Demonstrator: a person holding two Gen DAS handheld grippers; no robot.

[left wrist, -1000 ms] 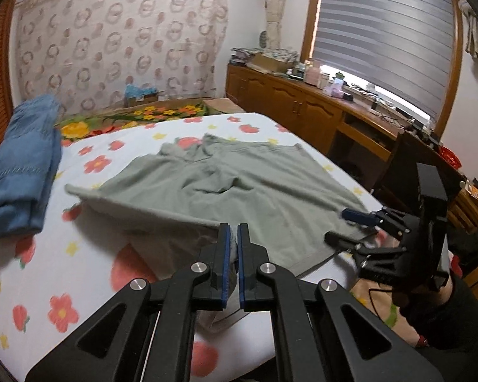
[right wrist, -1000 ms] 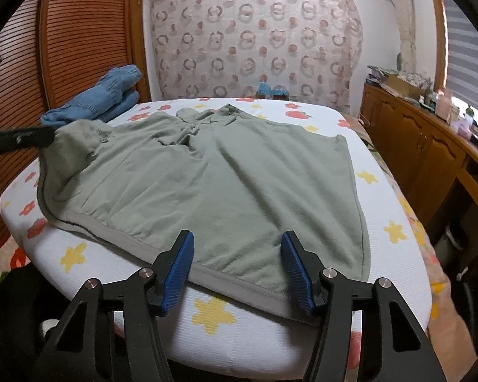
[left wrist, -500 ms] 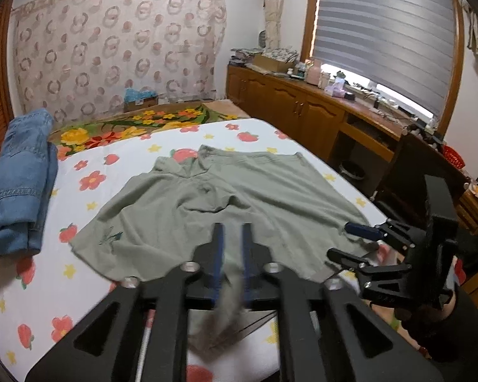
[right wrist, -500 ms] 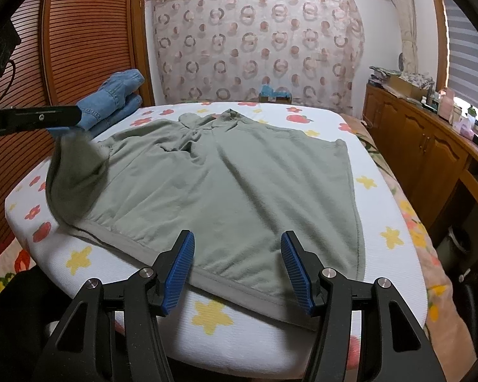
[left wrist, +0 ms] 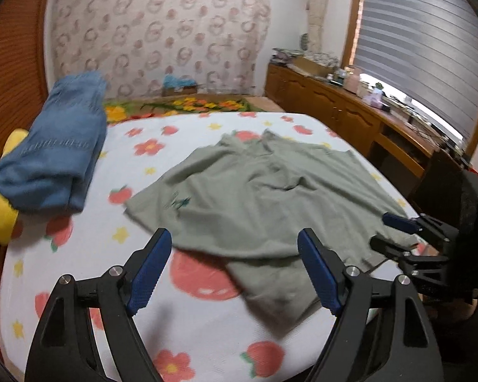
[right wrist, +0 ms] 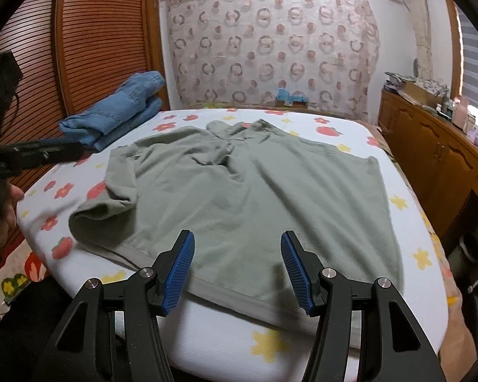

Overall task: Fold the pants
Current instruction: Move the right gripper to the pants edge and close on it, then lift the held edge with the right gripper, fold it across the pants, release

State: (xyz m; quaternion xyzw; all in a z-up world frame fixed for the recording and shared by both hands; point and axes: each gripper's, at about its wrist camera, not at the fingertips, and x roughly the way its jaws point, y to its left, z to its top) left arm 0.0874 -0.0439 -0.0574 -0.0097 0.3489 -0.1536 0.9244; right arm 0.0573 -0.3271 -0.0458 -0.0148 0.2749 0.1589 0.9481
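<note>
Grey-green pants (left wrist: 264, 197) lie spread on the flowered bed sheet (left wrist: 79, 254), with one near corner folded over and rumpled (right wrist: 111, 210). My left gripper (left wrist: 235, 270) hovers above that corner. Its jaws are opening, and the blue pads (left wrist: 149, 270) touch no cloth. In the right wrist view the left gripper (right wrist: 76, 150) shows side-on at the left edge. My right gripper (right wrist: 238, 270) is open over the pants' near hem (right wrist: 239, 299) with nothing pinched. It also appears at the right of the left wrist view (left wrist: 388, 232), beside the pants' edge.
Folded blue jeans (left wrist: 54, 159) lie at the bed's far left, beside a yellow soft object (left wrist: 3, 216). A wooden cabinet (left wrist: 350, 117) with clutter on top runs along the right under the window. A slatted wooden wall (right wrist: 89, 47) stands on the left. A person's hand (right wrist: 3, 210) holds the left gripper.
The left gripper went from shut on the pants' corner to wide open. The corner dropped onto the bed. The right gripper stayed open and hardly moved.
</note>
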